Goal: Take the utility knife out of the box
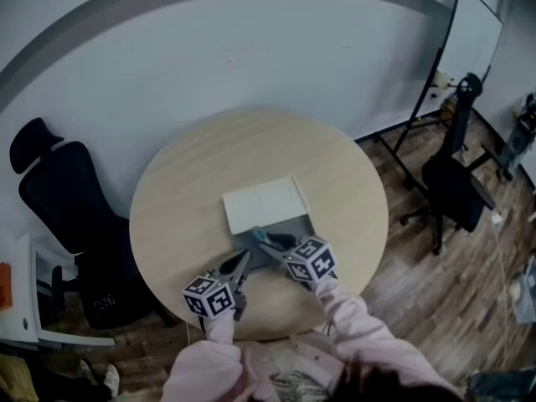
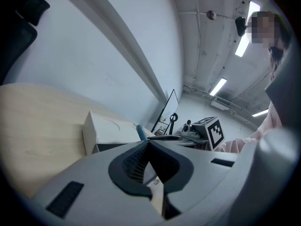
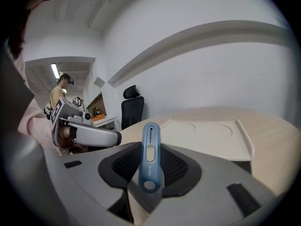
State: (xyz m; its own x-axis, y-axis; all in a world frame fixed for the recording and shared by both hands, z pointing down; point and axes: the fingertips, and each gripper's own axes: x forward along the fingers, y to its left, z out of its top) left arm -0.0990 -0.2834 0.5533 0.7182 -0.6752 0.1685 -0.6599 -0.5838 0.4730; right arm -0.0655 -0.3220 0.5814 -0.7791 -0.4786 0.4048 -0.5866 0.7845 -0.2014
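Note:
A blue utility knife (image 3: 150, 155) stands up between the jaws of my right gripper (image 3: 150, 147), which is shut on it. In the head view the knife (image 1: 259, 234) and right gripper (image 1: 273, 242) are over the near side of the open box's grey tray (image 1: 293, 224). The box's white lid (image 1: 264, 201) lies flat behind the tray on the round wooden table (image 1: 184, 182). My left gripper (image 1: 242, 268) is at the box's near-left corner; its jaws (image 2: 148, 142) meet at the tips with nothing between them. The box (image 2: 107, 130) lies just beyond them.
A black office chair (image 1: 67, 199) stands left of the table and another (image 1: 456, 187) to the right, beside a whiteboard (image 1: 471, 44). A white desk (image 1: 25, 296) is at the far left. A person (image 3: 61, 91) stands far back in the right gripper view.

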